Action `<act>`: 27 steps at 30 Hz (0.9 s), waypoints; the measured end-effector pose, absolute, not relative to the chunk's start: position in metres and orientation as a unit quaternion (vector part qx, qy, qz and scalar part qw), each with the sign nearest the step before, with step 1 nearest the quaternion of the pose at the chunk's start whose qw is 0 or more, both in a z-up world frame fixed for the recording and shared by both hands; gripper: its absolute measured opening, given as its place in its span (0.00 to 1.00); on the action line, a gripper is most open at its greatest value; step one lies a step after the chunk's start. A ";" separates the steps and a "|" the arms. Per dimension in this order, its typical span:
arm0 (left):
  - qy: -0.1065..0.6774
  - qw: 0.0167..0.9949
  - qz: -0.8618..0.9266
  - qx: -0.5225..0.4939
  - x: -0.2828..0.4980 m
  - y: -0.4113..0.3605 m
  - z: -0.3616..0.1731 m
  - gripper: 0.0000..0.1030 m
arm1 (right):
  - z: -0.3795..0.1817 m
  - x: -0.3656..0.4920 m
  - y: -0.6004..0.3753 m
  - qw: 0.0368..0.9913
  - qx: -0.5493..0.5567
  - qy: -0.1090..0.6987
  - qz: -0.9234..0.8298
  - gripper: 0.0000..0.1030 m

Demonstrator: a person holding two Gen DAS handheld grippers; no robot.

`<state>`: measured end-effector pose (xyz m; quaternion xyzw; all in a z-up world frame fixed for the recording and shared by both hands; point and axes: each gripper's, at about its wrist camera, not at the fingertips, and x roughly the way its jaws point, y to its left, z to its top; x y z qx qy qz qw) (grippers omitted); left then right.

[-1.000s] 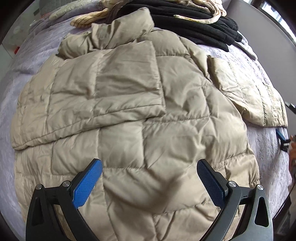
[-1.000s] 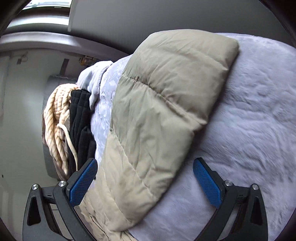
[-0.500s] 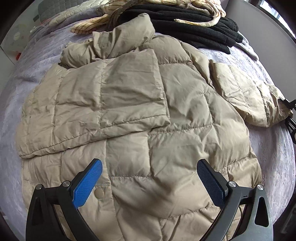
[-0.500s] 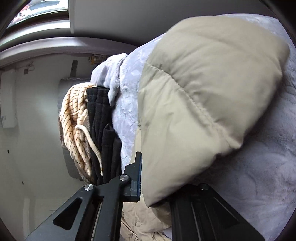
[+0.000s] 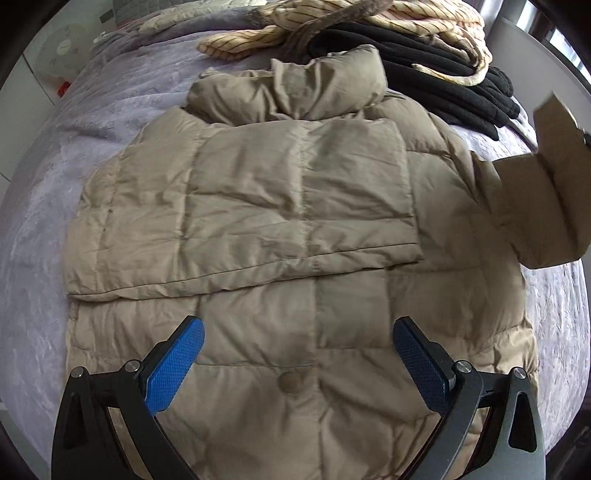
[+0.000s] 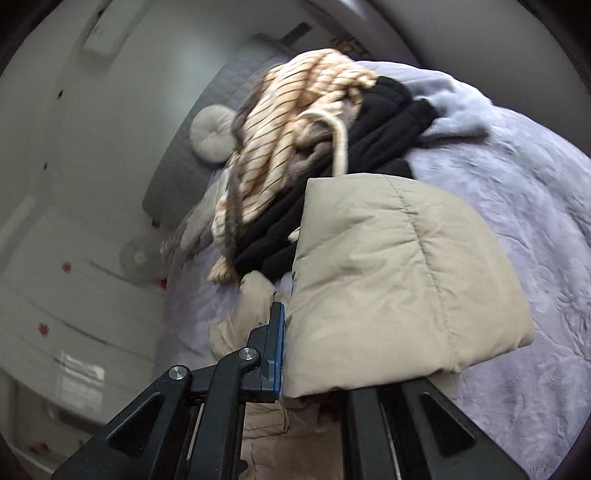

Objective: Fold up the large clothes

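A beige quilted puffer jacket (image 5: 280,236) lies spread flat on the lilac bedspread (image 5: 33,258), collar at the far end, one sleeve folded across its chest. Above the jacket's lower front hangs my left gripper (image 5: 295,354), open, blue pads apart and touching nothing. The other sleeve (image 5: 535,206) is lifted off the bed at the right edge of the left wrist view. In the right wrist view my right gripper (image 6: 284,354) is shut on that sleeve's cuff (image 6: 399,291), which bulges out over the jaws; its right finger is hidden under the cloth.
At the head of the bed lies a pile of black clothes (image 5: 436,85) (image 6: 351,177) with a cream striped garment (image 5: 369,26) (image 6: 280,147) on top. A round grey cushion (image 6: 212,133) leans on the grey headboard. White wall and cupboards stand to the left.
My right gripper went from wide open around the sleeve to shut on it, then rose and rolled, lifting the sleeve off the bedspread. The left gripper drifted back along the jacket, staying open.
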<state>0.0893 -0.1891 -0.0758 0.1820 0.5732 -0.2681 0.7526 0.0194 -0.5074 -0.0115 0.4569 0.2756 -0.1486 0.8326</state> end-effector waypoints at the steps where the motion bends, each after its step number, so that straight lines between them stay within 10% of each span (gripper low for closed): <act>1: 0.574 0.754 -0.265 0.178 0.093 -0.183 -0.076 0.99 | -0.007 0.037 -0.488 0.845 0.427 0.292 -0.138 0.09; 19: 0.573 0.775 -0.225 0.139 0.157 -0.101 -0.084 0.99 | -0.129 0.163 -0.320 0.811 0.242 0.519 -0.118 0.10; 23: 0.578 0.774 -0.224 0.128 0.164 -0.098 -0.089 0.99 | -0.117 0.145 -0.334 0.807 0.284 0.504 -0.116 0.52; 27: 0.569 0.777 -0.242 0.115 0.170 -0.103 -0.089 0.99 | -0.100 0.112 -0.359 0.806 0.354 0.453 -0.139 0.55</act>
